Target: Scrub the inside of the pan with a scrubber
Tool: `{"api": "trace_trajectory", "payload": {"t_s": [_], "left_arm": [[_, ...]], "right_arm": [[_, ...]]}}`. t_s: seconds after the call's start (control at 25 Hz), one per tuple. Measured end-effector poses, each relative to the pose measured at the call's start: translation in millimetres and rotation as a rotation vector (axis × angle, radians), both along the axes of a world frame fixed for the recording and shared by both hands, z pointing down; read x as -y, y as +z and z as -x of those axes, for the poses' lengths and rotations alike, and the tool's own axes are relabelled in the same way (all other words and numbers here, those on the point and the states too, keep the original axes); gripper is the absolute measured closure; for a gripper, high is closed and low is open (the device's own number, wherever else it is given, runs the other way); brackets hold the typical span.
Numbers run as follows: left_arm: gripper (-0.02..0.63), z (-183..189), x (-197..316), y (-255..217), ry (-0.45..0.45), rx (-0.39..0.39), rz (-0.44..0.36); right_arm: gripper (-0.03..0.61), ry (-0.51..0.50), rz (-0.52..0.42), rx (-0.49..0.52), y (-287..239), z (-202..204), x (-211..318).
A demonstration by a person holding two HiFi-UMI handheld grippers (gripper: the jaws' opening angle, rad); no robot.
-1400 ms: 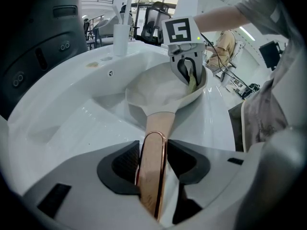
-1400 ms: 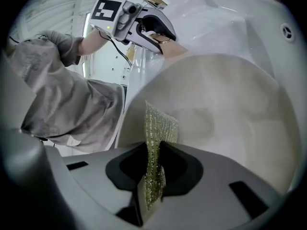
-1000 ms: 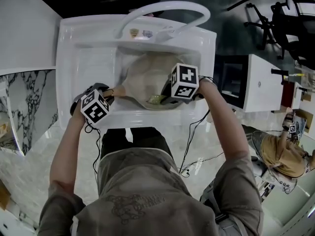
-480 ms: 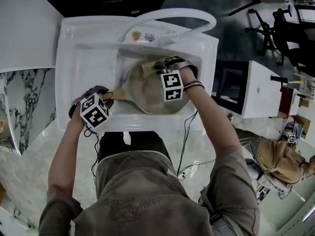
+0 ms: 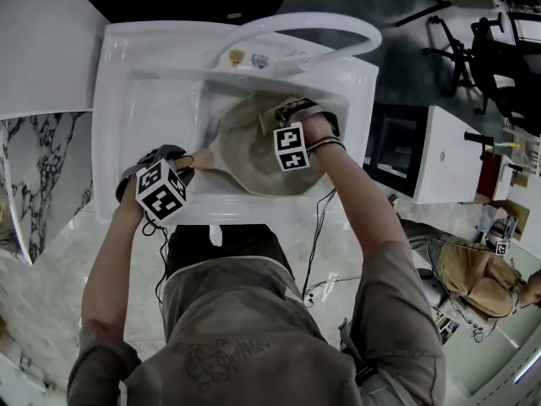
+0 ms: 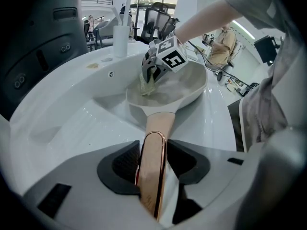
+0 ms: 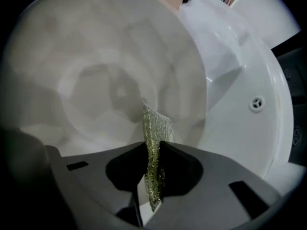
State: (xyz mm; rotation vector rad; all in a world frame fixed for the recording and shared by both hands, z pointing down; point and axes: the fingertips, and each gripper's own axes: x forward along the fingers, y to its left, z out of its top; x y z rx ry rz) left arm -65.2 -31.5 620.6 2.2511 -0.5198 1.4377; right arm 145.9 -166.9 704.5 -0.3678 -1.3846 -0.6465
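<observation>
A cream pan lies in the white sink, its handle pointing left. My left gripper is shut on the pale copper-rimmed handle, which runs between the jaws of that left gripper. My right gripper is shut on a glittery yellow-green scrubber and reaches into the pan's far side. The scrubber touches the pan's inner surface near the far wall. In its own view, the right gripper has its pads pinching the scrubber's edge.
A white faucet arches over the sink's back. The overflow hole sits in the basin wall. A marble counter lies left, a white cabinet right. Another person sits at the lower right.
My right gripper has carried the scrubber from the pan's near rim across to its far side. The left gripper and the pan handle have stayed put.
</observation>
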Motion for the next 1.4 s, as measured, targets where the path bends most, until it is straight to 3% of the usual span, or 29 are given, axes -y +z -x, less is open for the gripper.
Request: {"api": "trace_trajectory", "payload": {"t_s": [0.28,0.44,0.56,0.72,0.92,1.08,1.28,1.4], "left_arm": [[0.428,0.1,0.3,1.5,-0.002,-0.001,-0.001],[0.430,-0.6,0.3,1.6,0.000,-0.003,-0.001],[0.430,0.1,0.8,1.9,0.000,-0.002,0.002],[0.430,-0.4,-1.1,1.5,-0.002,-0.003,0.006],[0.430,-0.1,-1.4,1.3,-0.001,-0.002,0.010],[0.430,-0.1,-1.5,1.7,-0.001,-0.002,0.011],[0.430,0.2,-1.0,2.1,0.003,-0.001,0.012],[0.430,1.1,-0.3,2.1,-0.002,0.003,-0.001]], "right_arm": [[0.508,0.187,0.134,-0.197,-5.3,-54.2,-16.1],[0.508,0.365,0.257,-0.268,-17.1,-73.2,-41.7],[0.508,0.516,0.350,-0.306,-27.6,-78.3,-58.6],[0.508,0.638,0.465,-0.330,-43.5,-76.2,-79.2],[0.509,0.797,0.710,-0.349,-70.3,-60.7,-121.8],[0.509,0.870,0.920,-0.294,-89.3,-32.9,-154.4],[0.509,0.976,1.131,-0.092,-111.4,19.9,-168.8],[0.509,1.015,1.181,0.057,-122.1,48.3,-160.7]]}}
